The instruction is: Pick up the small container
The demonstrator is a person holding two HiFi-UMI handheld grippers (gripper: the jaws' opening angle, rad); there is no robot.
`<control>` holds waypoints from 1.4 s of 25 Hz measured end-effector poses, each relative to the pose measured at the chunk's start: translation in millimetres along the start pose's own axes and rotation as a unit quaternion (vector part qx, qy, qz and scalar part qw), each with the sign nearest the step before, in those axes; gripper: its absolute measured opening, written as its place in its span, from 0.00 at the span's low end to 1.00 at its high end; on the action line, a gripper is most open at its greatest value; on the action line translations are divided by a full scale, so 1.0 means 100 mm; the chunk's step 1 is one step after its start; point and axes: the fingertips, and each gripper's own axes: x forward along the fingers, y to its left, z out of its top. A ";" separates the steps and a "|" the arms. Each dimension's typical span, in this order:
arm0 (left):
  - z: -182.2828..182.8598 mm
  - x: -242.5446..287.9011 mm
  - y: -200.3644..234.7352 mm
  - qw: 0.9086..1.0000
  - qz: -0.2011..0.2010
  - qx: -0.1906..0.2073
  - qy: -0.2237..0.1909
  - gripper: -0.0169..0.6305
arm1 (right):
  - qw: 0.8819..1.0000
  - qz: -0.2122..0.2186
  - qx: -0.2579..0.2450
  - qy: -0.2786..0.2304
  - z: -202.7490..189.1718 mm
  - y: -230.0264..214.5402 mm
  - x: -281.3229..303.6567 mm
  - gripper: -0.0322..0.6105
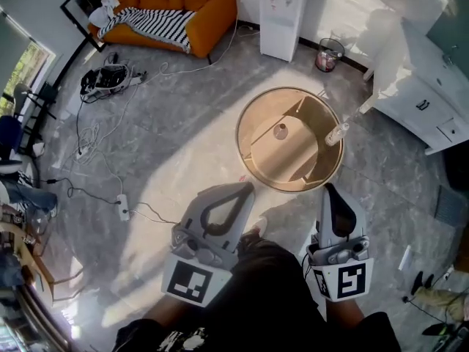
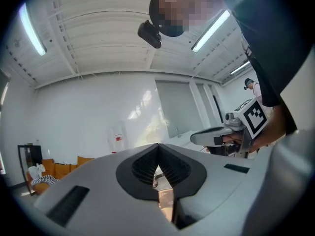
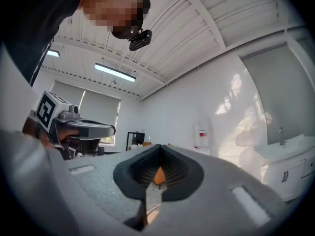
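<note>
The small container [image 1: 281,131], a little round brownish pot, stands near the middle of a round wooden table [image 1: 258,119] in the head view. A clear bottle-like thing [image 1: 337,133] sits at the table's right rim. My left gripper [image 1: 247,186] is held low in front of the table's near edge, jaws shut and empty. My right gripper [image 1: 329,188] is beside it on the right, also shut with nothing in it. Both gripper views look up at walls and ceiling. The left gripper [image 2: 158,145] and right gripper [image 3: 158,146] each show their pads pressed together. The container is in neither gripper view.
An orange sofa [image 1: 209,9] with a striped blanket stands at the back left. A white dispenser [image 1: 283,13] and a waste bin [image 1: 329,53] are behind the table. A white cabinet [image 1: 425,94] is at the right. Cables and a power strip [image 1: 123,207] lie on the floor at left.
</note>
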 end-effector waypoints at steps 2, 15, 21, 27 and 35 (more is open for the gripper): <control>-0.04 0.13 -0.05 1.000 -0.017 -0.002 -0.002 0.03 | 1.000 -0.021 -0.003 0.002 -0.04 -0.14 -0.05 0.04; -0.13 0.88 -0.02 0.994 -0.106 -0.024 -0.020 0.03 | 0.989 -0.143 -0.013 0.026 -0.14 -0.83 -0.15 0.04; -0.19 1.28 0.30 0.989 -0.142 -0.025 -0.032 0.03 | 0.982 -0.185 -0.023 0.032 -0.13 -0.98 0.18 0.04; -0.21 1.80 0.52 0.981 -0.188 -0.030 -0.047 0.03 | 0.972 -0.229 -0.025 0.037 -0.15 -1.24 0.49 0.04; -0.18 2.34 0.80 0.972 -0.227 -0.019 -0.063 0.03 | 0.962 -0.270 -0.026 0.041 -0.17 -1.50 0.88 0.04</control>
